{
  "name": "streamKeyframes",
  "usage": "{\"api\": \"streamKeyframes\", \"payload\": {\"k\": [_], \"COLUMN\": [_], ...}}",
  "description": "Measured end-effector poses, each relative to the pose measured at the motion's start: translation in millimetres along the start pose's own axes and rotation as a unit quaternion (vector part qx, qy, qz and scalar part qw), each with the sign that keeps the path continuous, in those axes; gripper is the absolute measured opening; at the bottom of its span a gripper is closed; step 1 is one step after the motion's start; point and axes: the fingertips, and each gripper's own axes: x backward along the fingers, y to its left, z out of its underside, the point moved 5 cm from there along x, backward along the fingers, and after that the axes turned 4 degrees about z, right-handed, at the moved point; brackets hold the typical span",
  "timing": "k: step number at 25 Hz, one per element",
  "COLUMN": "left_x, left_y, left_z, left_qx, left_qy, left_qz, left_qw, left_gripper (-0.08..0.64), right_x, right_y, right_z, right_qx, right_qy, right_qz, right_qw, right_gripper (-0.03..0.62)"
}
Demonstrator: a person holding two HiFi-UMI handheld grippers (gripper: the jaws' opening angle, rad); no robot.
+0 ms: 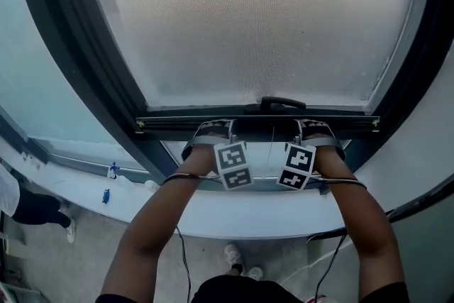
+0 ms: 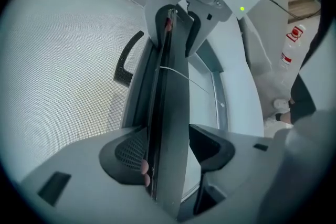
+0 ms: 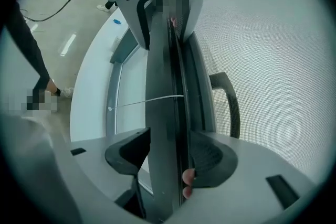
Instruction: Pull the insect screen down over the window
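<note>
The insect screen (image 1: 255, 18) is grey mesh that fills the dark window frame. Its dark bottom bar (image 1: 255, 118) lies across the middle of the head view, with a black handle (image 1: 282, 103) at its centre. My left gripper (image 1: 213, 130) and right gripper (image 1: 316, 128) are both shut on this bar, one on each side of the handle. In the left gripper view the bar (image 2: 169, 113) runs straight between the jaws of the left gripper (image 2: 168, 152). The right gripper (image 3: 168, 157) clamps the bar (image 3: 165, 113) the same way. A thin white cord (image 3: 147, 101) hangs off the bar.
A white sill (image 1: 213, 218) curves below the window, with small blue items (image 1: 106, 195) on it. A person's leg and shoe (image 1: 32, 209) show at the left on the floor. A plastic bottle (image 2: 291, 44) stands on the floor. Cables trail from both grippers.
</note>
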Motion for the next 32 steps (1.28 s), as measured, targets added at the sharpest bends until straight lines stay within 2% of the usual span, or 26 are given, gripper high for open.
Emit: {"api": "streamKeyframes", "payload": {"k": [4, 8, 18, 23, 28, 32], "left_x": [0.4, 4.8, 5.5, 5.3, 9.0, 4.2], "left_y": [-1.0, -5.4, -6.3, -6.1, -4.1, -4.7], "left_z": [-1.0, -0.1, 1.2, 0.1, 2.4, 0.3], "left_qx": [-0.006, -0.003, 0.000, -0.036, -0.034, -0.040], "left_qy": [0.019, 0.012, 0.000, 0.021, 0.022, 0.038], "left_qz": [0.008, 0.027, 0.024, 0.018, 0.022, 0.007], "left_qw": [0.9998, 0.9996, 0.9997, 0.9990, 0.9989, 0.9985], "left_gripper": [0.242, 0.242, 0.242, 0.242, 0.242, 0.242], "right_x": [0.7, 5.5, 5.0, 7.3, 8.9, 5.1], "right_y": [0.4, 5.0, 5.8, 5.0, 2.9, 3.3], "right_z": [-0.5, -1.0, -0.9, -0.3, -3.2, -0.7], "right_qx": [0.001, 0.002, 0.006, 0.009, 0.011, 0.007], "right_qy": [0.000, 0.002, 0.004, 0.007, 0.006, 0.002], "right_qz": [0.003, -0.010, -0.009, -0.021, -0.021, -0.006], "right_qw": [1.000, 1.000, 1.000, 1.000, 1.000, 1.000], "right_gripper": [0.235, 0.235, 0.235, 0.235, 0.235, 0.235]}}
